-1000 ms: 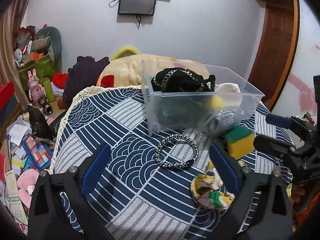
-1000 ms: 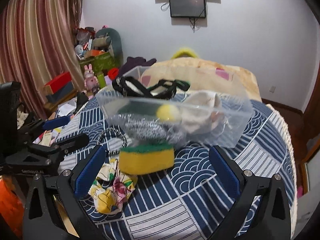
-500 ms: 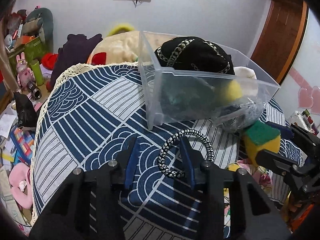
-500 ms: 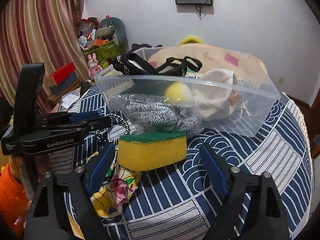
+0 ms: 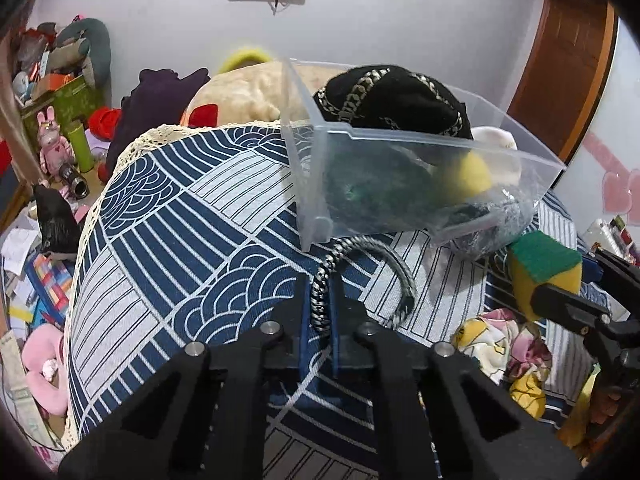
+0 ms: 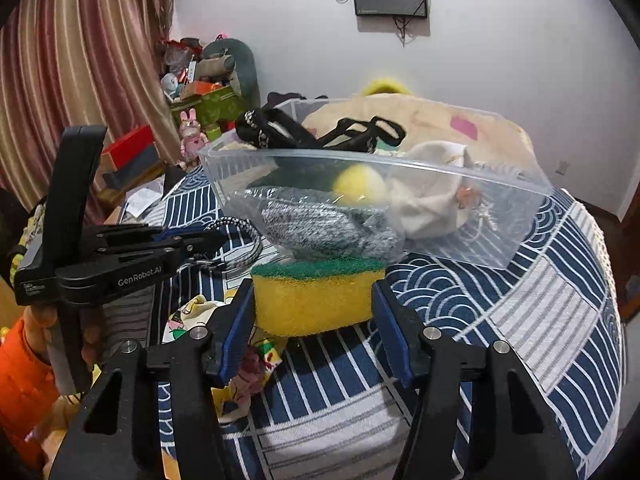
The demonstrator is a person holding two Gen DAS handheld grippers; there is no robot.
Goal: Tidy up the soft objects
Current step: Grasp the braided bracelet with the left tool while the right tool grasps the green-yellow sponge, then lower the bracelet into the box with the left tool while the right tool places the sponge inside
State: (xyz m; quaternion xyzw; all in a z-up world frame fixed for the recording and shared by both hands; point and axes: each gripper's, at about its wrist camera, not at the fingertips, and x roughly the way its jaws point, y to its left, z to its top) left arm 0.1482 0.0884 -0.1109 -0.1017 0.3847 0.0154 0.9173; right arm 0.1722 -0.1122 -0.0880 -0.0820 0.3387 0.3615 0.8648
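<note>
Yellow sponge (image 6: 316, 300), green top: your right gripper (image 6: 314, 312) pinches its 2 ends, jaws sponge-wide, lifted for binning. Braided cord loop (image 5: 360, 276): your left gripper (image 5: 319, 312) nearly closed on its near strand. Clear bin (image 6: 516, 196), 12 o'clock, on the patterned cover, already holds soft items.

I count one clear bin (image 6: 520, 236), one sponge (image 6: 316, 296), one braided rope loop (image 5: 360, 276), one floral cloth (image 5: 504, 344), and one yellow ball (image 6: 358, 184) inside the bin.
</note>
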